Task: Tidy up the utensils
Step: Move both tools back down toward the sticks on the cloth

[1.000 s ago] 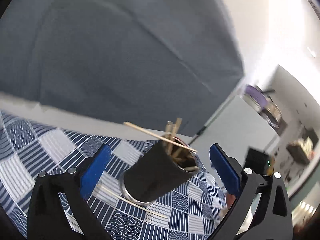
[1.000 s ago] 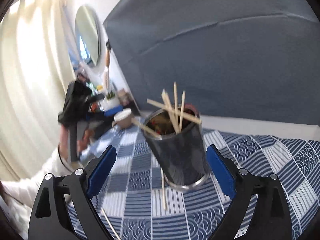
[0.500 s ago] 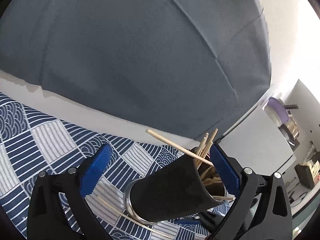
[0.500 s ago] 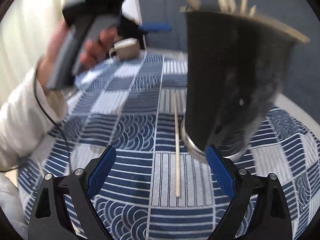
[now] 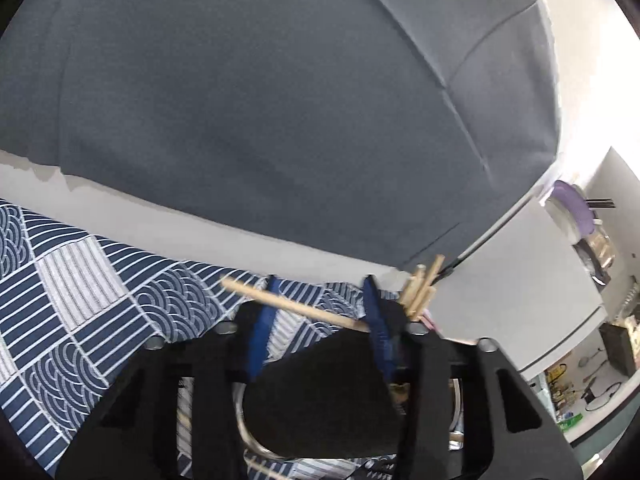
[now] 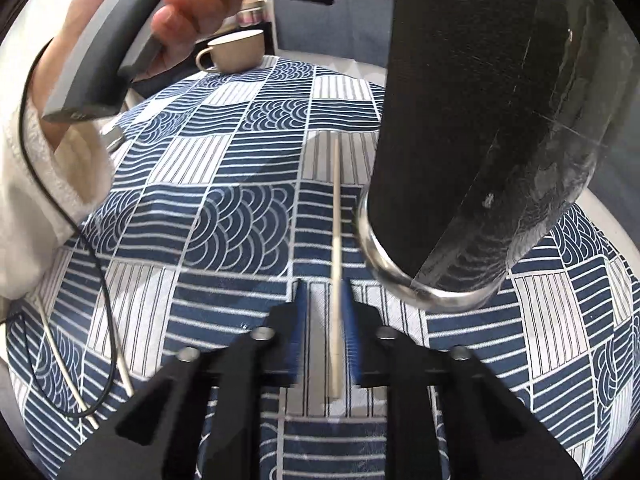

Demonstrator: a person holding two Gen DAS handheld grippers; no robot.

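Observation:
A black utensil holder with a metal base ring holds several wooden chopsticks. My left gripper has its blue fingers closing around the holder's upper rim, with one chopstick lying across between them. In the right wrist view the holder stands tall at the right. My right gripper is low over the cloth, its fingers narrowed around a loose chopstick that lies beside the holder's base; a small gap shows each side of the stick.
A blue and white patterned tablecloth covers the table. A beige cup stands at the far edge. Another chopstick and a black cable lie at the left. A grey backdrop rises behind the table.
Both grippers moved in and narrowed. The left one came onto the holder's rim. The right one dropped to the cloth and closed in around the loose chopstick.

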